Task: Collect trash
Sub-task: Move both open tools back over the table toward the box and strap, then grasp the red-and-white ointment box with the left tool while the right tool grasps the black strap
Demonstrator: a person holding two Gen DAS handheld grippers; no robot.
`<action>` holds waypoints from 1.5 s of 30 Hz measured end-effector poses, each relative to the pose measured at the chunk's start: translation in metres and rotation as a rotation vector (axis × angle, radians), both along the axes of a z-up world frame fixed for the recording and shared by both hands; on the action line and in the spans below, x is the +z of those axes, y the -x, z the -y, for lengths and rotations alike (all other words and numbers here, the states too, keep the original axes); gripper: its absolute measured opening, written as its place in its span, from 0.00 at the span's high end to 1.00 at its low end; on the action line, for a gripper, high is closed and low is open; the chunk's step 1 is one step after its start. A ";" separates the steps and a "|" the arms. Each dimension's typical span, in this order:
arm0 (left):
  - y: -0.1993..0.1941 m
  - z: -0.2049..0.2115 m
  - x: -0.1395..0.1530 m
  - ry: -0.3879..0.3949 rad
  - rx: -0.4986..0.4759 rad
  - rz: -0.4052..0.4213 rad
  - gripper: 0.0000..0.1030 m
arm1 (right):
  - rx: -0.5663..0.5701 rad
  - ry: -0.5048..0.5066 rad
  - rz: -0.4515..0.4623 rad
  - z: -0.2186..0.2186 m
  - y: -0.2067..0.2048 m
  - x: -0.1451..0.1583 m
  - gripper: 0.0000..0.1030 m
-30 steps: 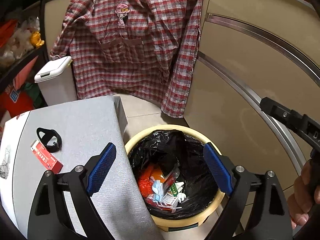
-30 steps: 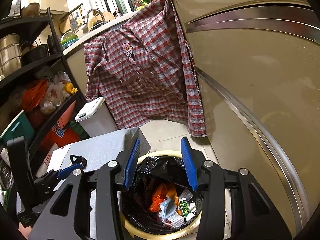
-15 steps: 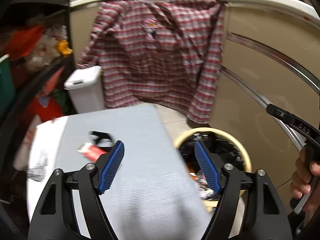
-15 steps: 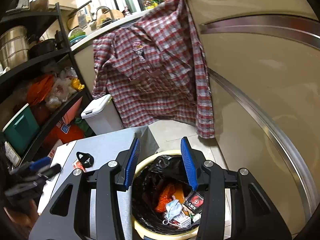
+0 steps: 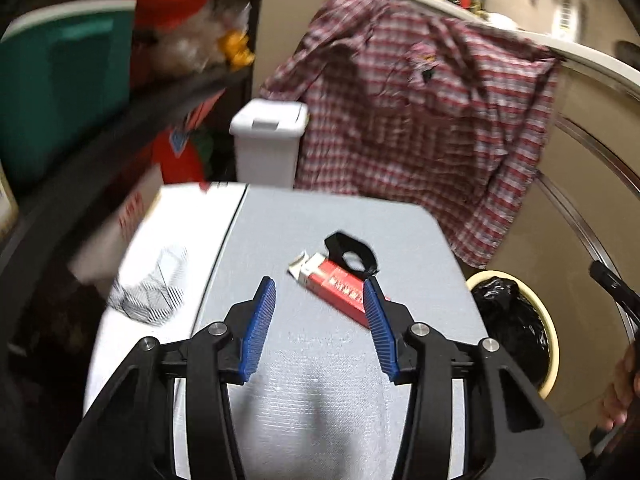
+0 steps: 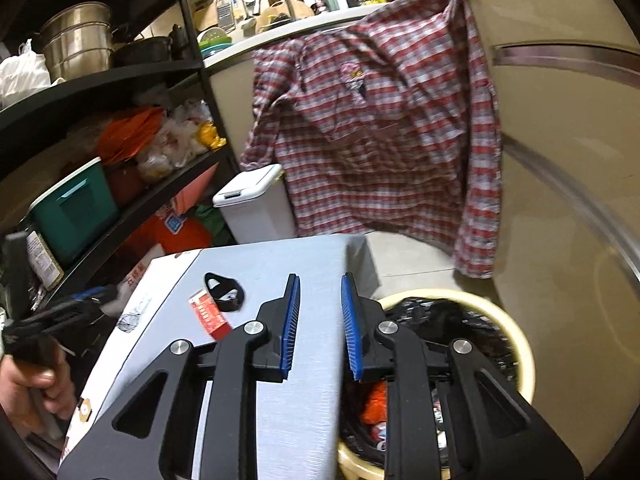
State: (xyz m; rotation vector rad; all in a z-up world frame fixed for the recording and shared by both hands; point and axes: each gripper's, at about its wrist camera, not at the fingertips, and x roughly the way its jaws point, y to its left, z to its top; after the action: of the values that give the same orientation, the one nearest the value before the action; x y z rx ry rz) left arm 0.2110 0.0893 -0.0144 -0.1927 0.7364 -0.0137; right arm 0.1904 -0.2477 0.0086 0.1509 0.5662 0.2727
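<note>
A red and white carton (image 5: pixel 335 285) lies on the grey box top (image 5: pixel 320 380), with a black face mask (image 5: pixel 352 254) touching its far end. My left gripper (image 5: pixel 320 320) is open and empty just short of the carton. In the right wrist view the carton (image 6: pixel 209 313) and mask (image 6: pixel 225 293) lie left of my right gripper (image 6: pixel 318 322), which is open and empty above the box's right edge. The yellow bin with a black liner (image 6: pixel 508 332) holds trash (image 6: pixel 374 404) and stands right of the box; it also shows in the left wrist view (image 5: pixel 516 320).
A plaid shirt (image 6: pixel 384 128) hangs over the counter behind. A white lidded bin (image 6: pixel 252 208) stands on the floor beyond the box. Black shelves (image 6: pixel 120 76) with pots, bags and a green tub (image 6: pixel 72 212) fill the left. Beige cabinet fronts (image 6: pixel 568 140) are on the right.
My left gripper swung left from above the bin to over the box, facing the carton and mask. My right gripper shifted slightly left, staying open at the bin's edge.
</note>
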 end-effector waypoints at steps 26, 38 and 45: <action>-0.083 0.072 -0.100 -0.041 0.280 -0.208 0.45 | 0.063 -0.010 -0.076 -0.014 -0.031 -0.030 0.77; -0.032 -0.026 -0.072 -0.150 0.149 -0.197 0.65 | 0.185 0.040 -0.131 -0.068 -0.039 -0.057 0.77; -0.024 -0.064 -0.093 -0.062 0.103 -0.216 0.65 | 0.258 0.038 -0.191 -0.100 -0.041 -0.077 0.77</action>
State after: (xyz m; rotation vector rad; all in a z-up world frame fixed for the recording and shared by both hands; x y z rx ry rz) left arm 0.2354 0.1531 -0.1076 -0.1739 0.9402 0.1295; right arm 0.2317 -0.1477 -0.0684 0.0666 0.7819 0.5017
